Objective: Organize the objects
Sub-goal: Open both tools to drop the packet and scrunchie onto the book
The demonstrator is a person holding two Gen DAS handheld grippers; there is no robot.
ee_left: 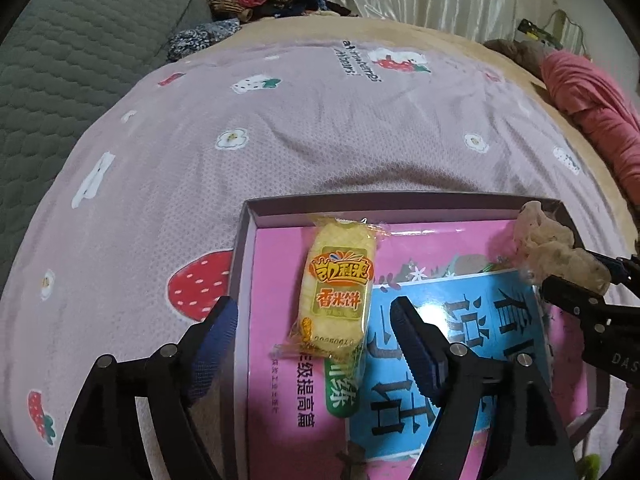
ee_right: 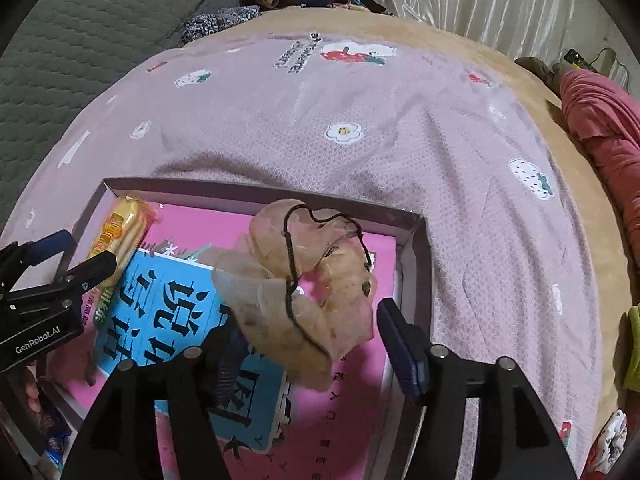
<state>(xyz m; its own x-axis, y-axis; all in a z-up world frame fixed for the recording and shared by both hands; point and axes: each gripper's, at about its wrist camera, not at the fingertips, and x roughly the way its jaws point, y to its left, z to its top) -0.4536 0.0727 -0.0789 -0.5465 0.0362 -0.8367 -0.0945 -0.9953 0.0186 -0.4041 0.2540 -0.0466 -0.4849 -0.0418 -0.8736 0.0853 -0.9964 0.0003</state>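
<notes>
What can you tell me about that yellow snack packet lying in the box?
The snack packet is a clear, crinkly plastic wrapper with pale yellow rice cakes showing through, an orange and green label with Chinese characters and a printed date code. It looks sealed. It lies flat on the pink book inside the box, near its left wall, between the left gripper's open fingers, which do not touch it.

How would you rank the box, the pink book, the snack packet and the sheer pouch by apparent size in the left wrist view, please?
1. box
2. pink book, lying inside the box
3. snack packet
4. sheer pouch; it sits at the frame edge, partly behind the right gripper, so its rank below the packet is unsure.
</notes>
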